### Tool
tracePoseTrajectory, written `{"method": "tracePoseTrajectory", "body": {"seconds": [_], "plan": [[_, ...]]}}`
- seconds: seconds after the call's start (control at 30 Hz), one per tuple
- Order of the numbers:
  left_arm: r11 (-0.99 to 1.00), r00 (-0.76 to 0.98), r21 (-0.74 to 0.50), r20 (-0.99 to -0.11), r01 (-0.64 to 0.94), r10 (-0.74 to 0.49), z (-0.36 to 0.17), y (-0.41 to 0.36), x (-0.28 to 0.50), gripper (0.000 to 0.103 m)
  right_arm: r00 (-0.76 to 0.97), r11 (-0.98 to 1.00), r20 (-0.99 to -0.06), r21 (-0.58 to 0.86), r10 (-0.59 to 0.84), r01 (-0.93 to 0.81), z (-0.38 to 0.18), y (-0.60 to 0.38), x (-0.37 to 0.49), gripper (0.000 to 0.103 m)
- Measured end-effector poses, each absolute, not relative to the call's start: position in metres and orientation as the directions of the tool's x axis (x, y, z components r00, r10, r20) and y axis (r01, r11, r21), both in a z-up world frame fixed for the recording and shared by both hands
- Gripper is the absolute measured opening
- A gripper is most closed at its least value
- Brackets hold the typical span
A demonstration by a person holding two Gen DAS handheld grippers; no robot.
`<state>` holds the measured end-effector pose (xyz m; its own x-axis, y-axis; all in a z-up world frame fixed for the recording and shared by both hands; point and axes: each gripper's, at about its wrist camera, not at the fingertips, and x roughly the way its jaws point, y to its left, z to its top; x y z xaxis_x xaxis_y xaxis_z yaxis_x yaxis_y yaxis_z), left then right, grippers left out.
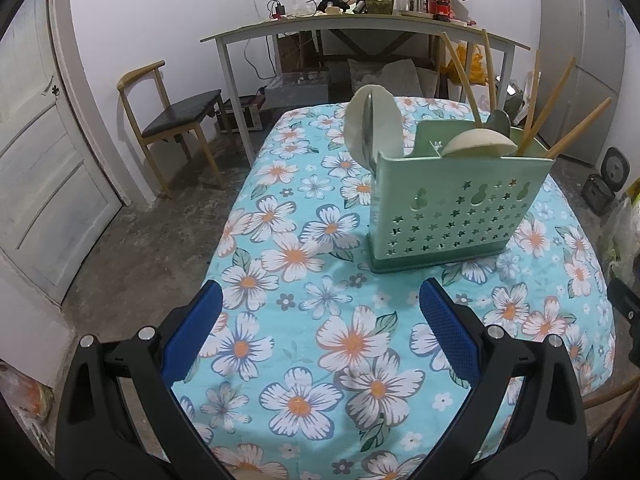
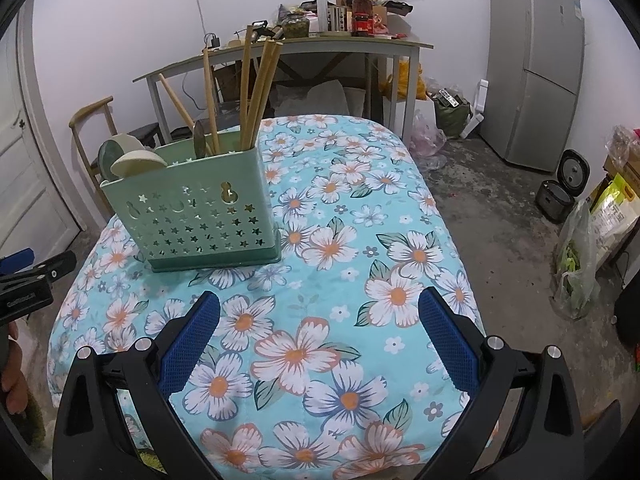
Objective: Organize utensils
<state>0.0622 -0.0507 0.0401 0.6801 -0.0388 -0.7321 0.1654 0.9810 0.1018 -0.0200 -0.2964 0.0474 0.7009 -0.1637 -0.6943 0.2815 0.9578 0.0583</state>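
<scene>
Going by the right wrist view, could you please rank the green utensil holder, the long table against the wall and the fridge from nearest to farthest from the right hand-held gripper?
From the right hand-held gripper:
1. Green utensil holder, ahead and left on the floral cloth.
2. Long table, straight ahead against the back wall.
3. Fridge, far right corner; its depth is close to the long table's, so this last ranking is tentative.

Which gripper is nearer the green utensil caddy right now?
Left, though only slightly. The left gripper hovers open just short of the green utensil caddy, which stands ahead to its right. The right gripper, also open, has the caddy ahead to its left.
</scene>
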Motion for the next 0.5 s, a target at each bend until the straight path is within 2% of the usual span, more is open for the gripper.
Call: {"method": "tracePoseTrajectory", "body": {"seconds": [0.5], "plan": [[0.985,0.668,0.096,-0.744,0.142,-0.024,0.0368,-0.0431,0.0683,0.095,0.694,0.955,-0.695,0.033,-0.191,0.296,0.051,-0.303,-0.02,0.097]]}}
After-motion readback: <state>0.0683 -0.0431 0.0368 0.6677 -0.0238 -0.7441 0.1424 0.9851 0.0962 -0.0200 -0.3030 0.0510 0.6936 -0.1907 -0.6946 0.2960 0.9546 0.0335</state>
